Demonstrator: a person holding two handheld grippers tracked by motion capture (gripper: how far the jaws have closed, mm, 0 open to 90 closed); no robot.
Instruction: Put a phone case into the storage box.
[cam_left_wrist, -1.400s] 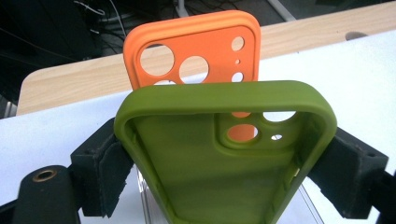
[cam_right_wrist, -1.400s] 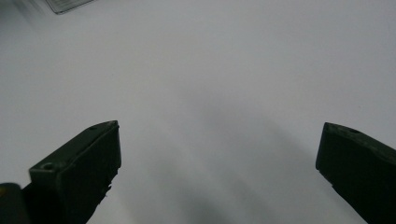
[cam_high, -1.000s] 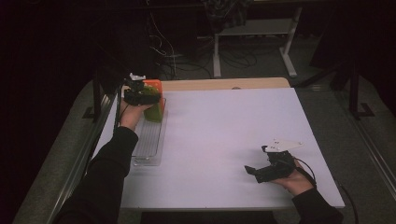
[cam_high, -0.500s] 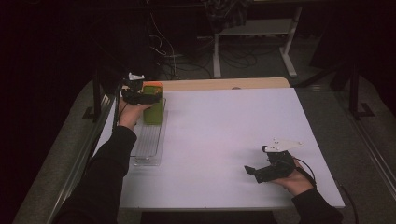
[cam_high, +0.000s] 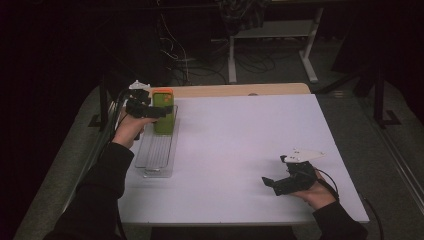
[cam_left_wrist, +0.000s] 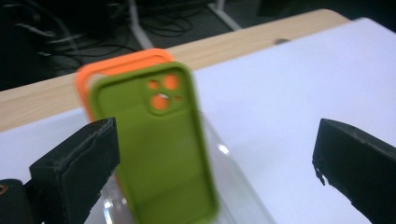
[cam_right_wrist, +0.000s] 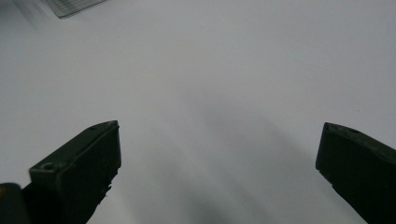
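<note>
While green case (cam_left_wrist: 159, 144) stands in tray (cam_high: 156, 155), left hand-held gripper (cam_left_wrist: 210, 172) gapes wide, holding nothing.

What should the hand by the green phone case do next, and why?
Probably pull the left gripper back and away. Its jaws have just been opening and stand wide apart, with no pad pressing the green phone case. That case stands upright in the clear tray in front of the orange case, so it looks placed.
</note>
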